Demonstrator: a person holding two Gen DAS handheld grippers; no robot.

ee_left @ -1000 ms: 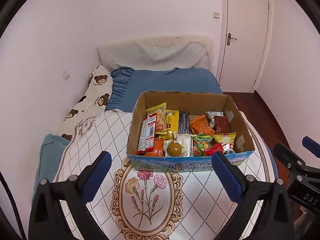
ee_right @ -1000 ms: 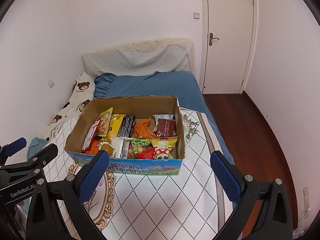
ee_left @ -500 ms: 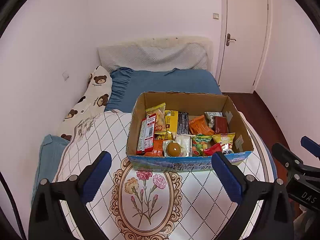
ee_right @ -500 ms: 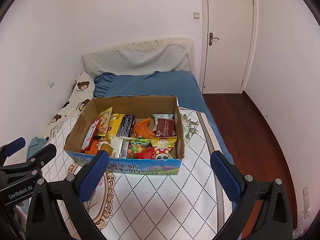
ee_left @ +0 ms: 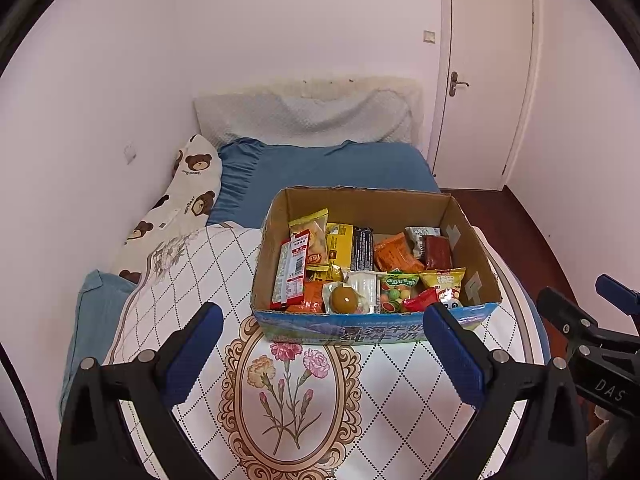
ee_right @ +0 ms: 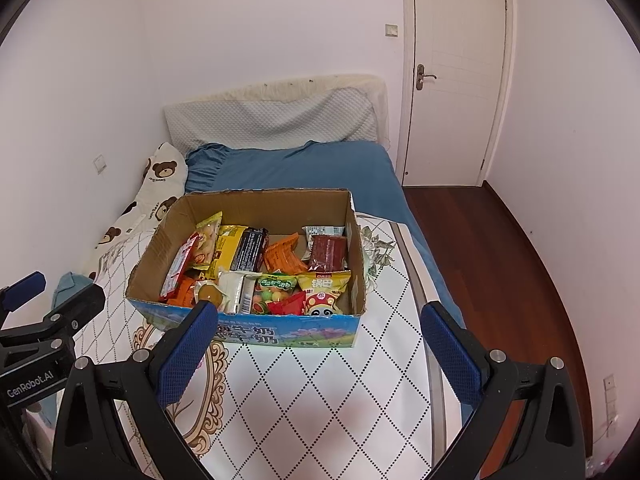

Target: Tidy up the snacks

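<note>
Cardboard box (ee_left: 372, 322), open-topped, blue printed front panel; set on a quilted diamond-pattern cover (ee_left: 400, 392) with a carnation medallion, over a blue bed sheet (ee_left: 320, 168). Long axis of box across both views, left to right.

Contents: snack packets (ee_left: 360, 264), all inside the box walls, none seen on the cover outside it. Along the left wall, a red-and-white packet (ee_left: 292, 270) standing on edge. Behind it, a clear bag of pale biscuits (ee_left: 314, 236), then a yellow packet (ee_left: 339, 244) and a black packet (ee_left: 362, 248) side by side. Centre rear: an orange packet (ee_left: 396, 254). Right rear: a dark red slab packet (ee_left: 438, 252). Front row: a brown egg in clear wrap (ee_left: 344, 298), a candy bag with green header (ee_left: 398, 292), a yellow mushroom-print bag (ee_left: 444, 280).

Left gripper (ee_left: 318, 354): blue pads wide apart, nothing between them; short of the box front, roughly centred on the box's left half. Right gripper (ee_right: 318, 354): pads likewise wide apart and bare; short of the front panel, facing the box's right half.

Key relation: box straight ahead of both grippers, front wall between pads and packets; entry from above the rim required. Left gripper nearer the upright packets at the left wall; right gripper nearer the mushroom-print bag and dark red slab.

Stage: fits equally packets gathered and sorted, or a filled box awaiting sorting.
</note>
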